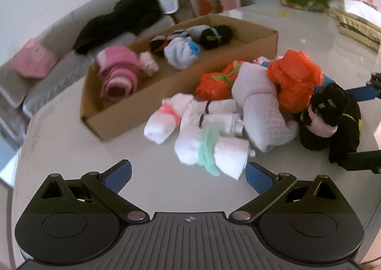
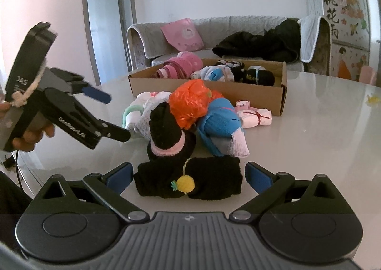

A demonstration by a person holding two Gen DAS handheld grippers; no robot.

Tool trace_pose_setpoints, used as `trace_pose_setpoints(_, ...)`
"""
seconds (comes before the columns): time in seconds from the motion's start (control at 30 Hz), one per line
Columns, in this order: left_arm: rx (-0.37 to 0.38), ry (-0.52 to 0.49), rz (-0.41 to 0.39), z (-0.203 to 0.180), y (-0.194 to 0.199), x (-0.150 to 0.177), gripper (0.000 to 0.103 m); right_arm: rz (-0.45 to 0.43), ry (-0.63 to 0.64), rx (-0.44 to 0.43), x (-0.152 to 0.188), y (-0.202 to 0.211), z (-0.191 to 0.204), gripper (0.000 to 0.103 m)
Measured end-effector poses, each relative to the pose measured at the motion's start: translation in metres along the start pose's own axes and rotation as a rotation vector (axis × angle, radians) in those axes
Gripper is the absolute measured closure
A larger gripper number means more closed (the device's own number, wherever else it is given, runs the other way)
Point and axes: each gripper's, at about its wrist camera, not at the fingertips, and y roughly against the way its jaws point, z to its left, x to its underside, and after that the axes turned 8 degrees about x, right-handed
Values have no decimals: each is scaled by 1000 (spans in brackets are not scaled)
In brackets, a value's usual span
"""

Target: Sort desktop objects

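Roughly, the sorting looks partly done: several sock bundles already lie in the cardboard box (image 2: pixel 283 93) beyond the pile, while a heap of socks (image 1: pixel 226 112) waits on the table (image 2: pixel 321 139) ahead of both claws. The right gripper (image 2: pixel 188 174), released and wide, straddles the black bundle with a pineapple tag (image 2: pixel 190 179). The left gripper (image 1: pixel 188 174), also spread and empty, has a white bundle with a green band (image 1: pixel 212 153) just ahead, and orange bags (image 2: pixel 190 100) crowd the heap's top.

Left gripper (image 1: pixel 188 174) and right gripper (image 2: pixel 188 174) — jaws spread wide (seemingly empty).
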Motion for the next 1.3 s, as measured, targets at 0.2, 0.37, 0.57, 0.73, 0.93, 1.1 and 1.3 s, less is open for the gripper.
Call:
trace_pose_setpoints(0.2,159,73,22,19,-17,-9,1,6,-10,-5,0,0,0,3)
trace_pose_setpoints(0.37,225,146,17,27,-28,-12,1,12,-21,-15,-1,-2,-1,3)
trace_pose_setpoints(0.57,223,127,-2,16,-28,-14,1,16,-27,-14,-1,-2,-1,3)
trace_pose_setpoints(0.73,188,102,-29,3,-24,-12,4,21,-12,-10,-1,-3,2,6)
trace_pose_setpoints(0.93,159,83,-50,-9,-15,-9,15,21,20,20,1,-2,5,9)
trace_pose_setpoints(1.1,146,83,-51,-15,-11,-7,15,21,34,45,2,-1,3,13)
trace_pose_setpoints(1.3,124,78,-39,-23,-5,-5,15,21,50,71,4,3,0,19)
